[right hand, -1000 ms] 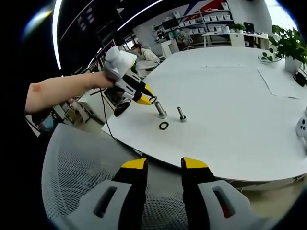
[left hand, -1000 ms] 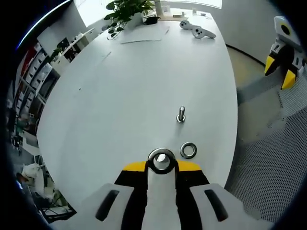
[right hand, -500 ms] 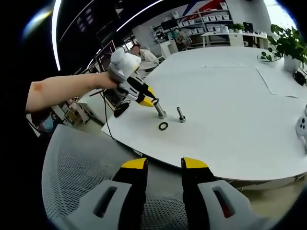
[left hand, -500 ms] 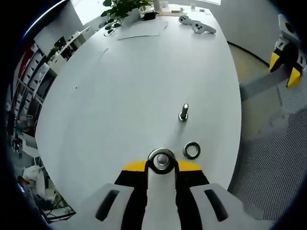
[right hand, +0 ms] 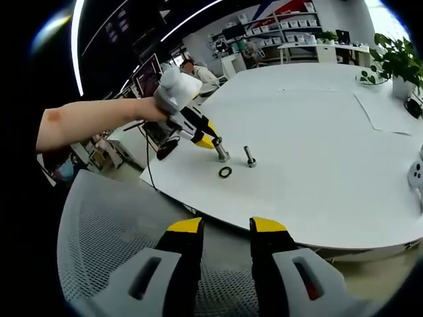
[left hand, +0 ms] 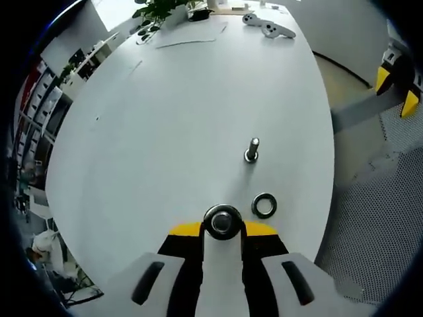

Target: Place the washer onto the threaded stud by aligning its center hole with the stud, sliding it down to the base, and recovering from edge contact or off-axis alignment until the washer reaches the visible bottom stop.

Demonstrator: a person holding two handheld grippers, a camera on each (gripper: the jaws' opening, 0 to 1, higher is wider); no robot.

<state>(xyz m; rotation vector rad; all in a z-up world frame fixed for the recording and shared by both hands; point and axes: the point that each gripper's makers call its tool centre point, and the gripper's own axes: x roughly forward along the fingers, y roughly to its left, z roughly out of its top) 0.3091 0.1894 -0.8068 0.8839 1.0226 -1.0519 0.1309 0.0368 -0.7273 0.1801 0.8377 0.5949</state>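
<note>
- Table (left hand: 165,132): white, oval; carries every small part listed below.
- Left gripper (left hand: 223,231): jaws closed on a bolt (right hand: 221,154), seen end-on as a round metal head between the yellow tips. In the right gripper view the bolt's far end sits at or just above the table top.
- Stud (left hand: 251,150): threaded, upright on the table, long axis vertical, straight ahead of the left gripper and a little to its right.
- Washer (left hand: 264,205): flat on the table, not on the stud; just beside the held bolt on its right, between left gripper and stud.
- Right gripper (right hand: 227,236): jaws a narrow gap apart, nothing between them, held off the table over a mesh seat (right hand: 119,231), well apart from the washer.
- Judgement: the left gripper is far nearer the washer, but its jaws are occupied.
</note>
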